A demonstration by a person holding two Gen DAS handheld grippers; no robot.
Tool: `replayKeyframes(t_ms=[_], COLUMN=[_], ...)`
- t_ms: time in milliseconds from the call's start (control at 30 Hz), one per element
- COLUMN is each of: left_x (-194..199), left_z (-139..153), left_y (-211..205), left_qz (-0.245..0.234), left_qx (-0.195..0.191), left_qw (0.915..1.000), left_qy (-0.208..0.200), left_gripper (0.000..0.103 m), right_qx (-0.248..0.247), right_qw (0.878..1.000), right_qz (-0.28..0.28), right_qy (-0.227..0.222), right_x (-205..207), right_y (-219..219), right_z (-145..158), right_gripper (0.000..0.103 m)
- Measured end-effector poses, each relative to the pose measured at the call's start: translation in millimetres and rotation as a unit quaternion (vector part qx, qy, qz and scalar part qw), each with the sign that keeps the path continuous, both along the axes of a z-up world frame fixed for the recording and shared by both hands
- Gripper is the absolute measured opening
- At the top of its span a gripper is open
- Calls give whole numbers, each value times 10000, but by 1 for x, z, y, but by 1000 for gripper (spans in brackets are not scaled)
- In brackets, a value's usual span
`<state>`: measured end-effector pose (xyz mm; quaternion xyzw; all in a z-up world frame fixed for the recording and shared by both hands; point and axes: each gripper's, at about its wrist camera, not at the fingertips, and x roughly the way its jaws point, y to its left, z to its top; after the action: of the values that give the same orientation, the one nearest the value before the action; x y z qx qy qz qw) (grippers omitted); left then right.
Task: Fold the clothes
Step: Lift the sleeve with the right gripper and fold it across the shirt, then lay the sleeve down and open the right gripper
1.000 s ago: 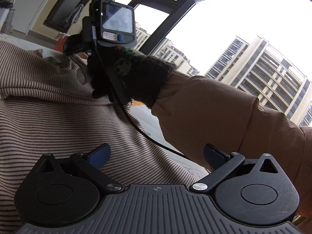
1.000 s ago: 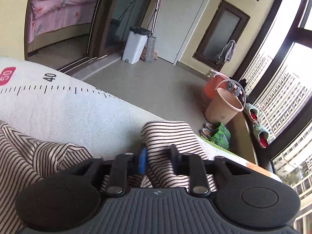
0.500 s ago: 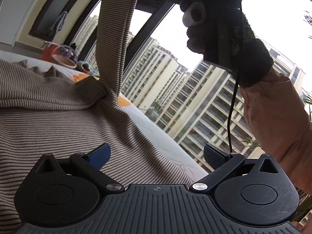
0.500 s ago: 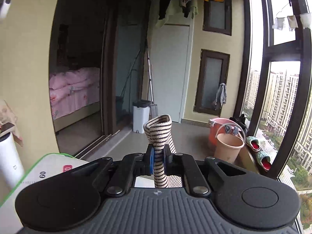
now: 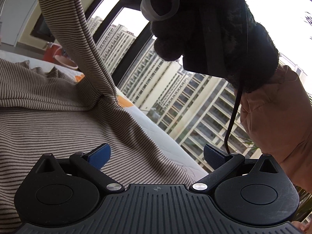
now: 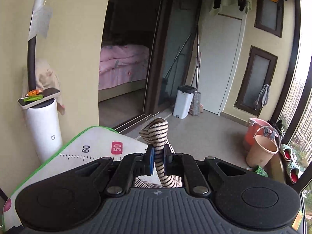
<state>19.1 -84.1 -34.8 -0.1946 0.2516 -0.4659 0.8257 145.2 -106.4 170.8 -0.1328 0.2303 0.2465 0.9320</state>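
Note:
A brown-and-cream striped garment (image 5: 48, 120) lies spread on the white mat (image 5: 156, 130). My left gripper (image 5: 156, 157) is open and empty, low over the garment's near edge. My right gripper (image 6: 158, 159) is shut on the garment's sleeve (image 6: 159, 136) and holds it high above the mat. In the left wrist view the lifted sleeve (image 5: 78, 39) rises steeply to the top left, and the gloved right hand (image 5: 204, 25) with its gripper is overhead.
The mat (image 6: 83, 146) has a printed ruler scale and a green border. A white cylinder appliance (image 6: 43, 126) stands at its far left. A white bin (image 6: 184, 101), a tan bucket (image 6: 261, 150) and slippers (image 6: 290, 159) are on the floor by the window.
My right gripper has lifted the pinched sleeve from the mat high into the air. My left gripper stayed open over the garment.

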Motion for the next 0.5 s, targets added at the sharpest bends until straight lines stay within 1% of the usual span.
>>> replayKeyframes(t_ms=[200, 267, 333, 367, 500], left_x=[-2, -1, -2, -2, -2], left_z=[2, 2, 3, 3, 4], left_y=[-1, -1, -1, -2, -3], left_qz=[4, 3, 1, 3, 5], left_qx=[9, 10, 12, 12, 16], left_qw=[10000, 10000, 10000, 10000, 10000], left_qy=[1, 1, 0, 3, 16], left_gripper=[103, 103, 103, 103, 103], right_qx=[-285, -333, -269, -232, -137], right_qw=[9985, 9968, 9955, 9952, 9957], right_qz=[245, 327, 398, 428, 484], right_qy=[395, 648, 820, 847, 774], right_x=[-5, -5, -5, -6, -11], right_y=[25, 29, 30, 29, 27], right_z=[-28, -37, -41, -41, -35], right_gripper=[9, 13, 24, 26, 42])
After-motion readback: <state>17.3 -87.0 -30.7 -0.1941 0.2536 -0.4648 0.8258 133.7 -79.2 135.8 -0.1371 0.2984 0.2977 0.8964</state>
